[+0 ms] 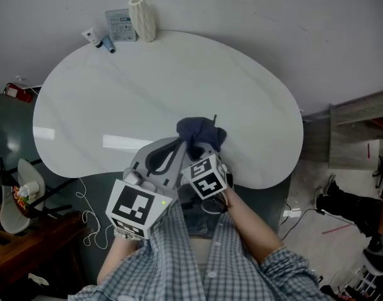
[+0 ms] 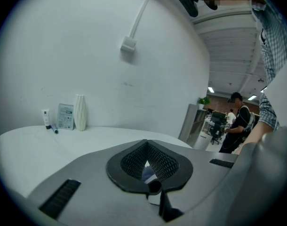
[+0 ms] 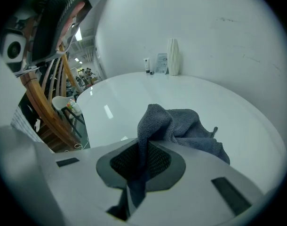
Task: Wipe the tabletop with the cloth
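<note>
A dark blue-grey cloth [image 1: 201, 133] lies bunched on the white tabletop [image 1: 147, 93] close to its near edge. My right gripper [image 1: 202, 150] is shut on the cloth's near end. In the right gripper view a fold of the cloth [image 3: 181, 126] rises from between the jaws of that gripper [image 3: 143, 160], and the rest rests on the table [image 3: 134, 93]. My left gripper [image 1: 169, 153] hovers just left of the right one over the table's near edge. Its jaws are shut and grip nothing, as the left gripper view [image 2: 148, 166] shows.
At the table's far edge against the wall stand a white ribbed vase [image 1: 142, 19], a flat packet [image 1: 120, 25], a small tube [image 1: 91, 35] and a blue pen [image 1: 108, 44]. A chair [image 1: 16, 196] and wooden furniture stand at the left. A person [image 2: 237, 121] stands far off.
</note>
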`<state>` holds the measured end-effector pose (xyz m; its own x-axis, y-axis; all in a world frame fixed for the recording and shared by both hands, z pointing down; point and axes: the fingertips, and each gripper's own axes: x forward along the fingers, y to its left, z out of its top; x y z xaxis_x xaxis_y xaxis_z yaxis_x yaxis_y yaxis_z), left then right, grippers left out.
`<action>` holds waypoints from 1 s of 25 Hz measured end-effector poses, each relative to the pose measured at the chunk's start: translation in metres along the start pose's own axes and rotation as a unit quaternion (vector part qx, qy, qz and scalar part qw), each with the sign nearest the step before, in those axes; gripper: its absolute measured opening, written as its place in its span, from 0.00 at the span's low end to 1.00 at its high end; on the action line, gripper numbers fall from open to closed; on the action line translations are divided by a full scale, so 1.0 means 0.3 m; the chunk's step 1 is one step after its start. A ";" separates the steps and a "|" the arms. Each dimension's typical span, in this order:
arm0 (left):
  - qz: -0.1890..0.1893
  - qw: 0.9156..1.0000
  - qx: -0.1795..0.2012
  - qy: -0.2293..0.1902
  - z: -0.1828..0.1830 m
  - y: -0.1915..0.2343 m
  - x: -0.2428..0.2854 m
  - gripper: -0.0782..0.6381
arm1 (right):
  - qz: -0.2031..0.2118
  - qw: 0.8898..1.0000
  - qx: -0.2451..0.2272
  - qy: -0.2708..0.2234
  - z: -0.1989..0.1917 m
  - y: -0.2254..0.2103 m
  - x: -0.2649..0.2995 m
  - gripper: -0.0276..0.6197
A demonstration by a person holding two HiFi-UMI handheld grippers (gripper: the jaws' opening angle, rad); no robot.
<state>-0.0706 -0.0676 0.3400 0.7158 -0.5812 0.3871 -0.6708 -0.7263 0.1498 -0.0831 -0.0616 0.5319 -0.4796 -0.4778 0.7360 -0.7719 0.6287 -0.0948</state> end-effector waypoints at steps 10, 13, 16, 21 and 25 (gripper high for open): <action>0.008 1.000 -0.003 -0.008 0.062 -0.029 0.101 0.12 | 0.007 1.000 0.025 0.004 -0.059 -0.124 -0.060 0.08; 0.012 1.000 -0.002 -0.012 0.082 -0.037 0.126 0.12 | 0.008 0.999 0.037 0.010 -0.075 -0.146 -0.082 0.08; 0.014 1.000 -0.001 -0.015 0.097 -0.043 0.147 0.12 | 0.009 0.999 0.036 0.013 -0.090 -0.175 -0.100 0.08; 0.019 1.000 -0.003 -0.014 0.107 -0.044 0.168 0.12 | 0.002 0.999 0.042 0.016 -0.122 -0.224 -0.134 0.08; 0.016 1.000 -0.002 -0.014 0.115 -0.057 0.194 0.12 | -0.014 0.998 0.056 0.009 -0.149 -0.289 -0.172 0.08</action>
<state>-0.0109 -0.1018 0.3287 0.6987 -0.6145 0.3664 -0.6944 -0.7058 0.1403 0.0273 -0.0641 0.5322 -0.4497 -0.4828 0.7514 -0.8277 0.5415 -0.1474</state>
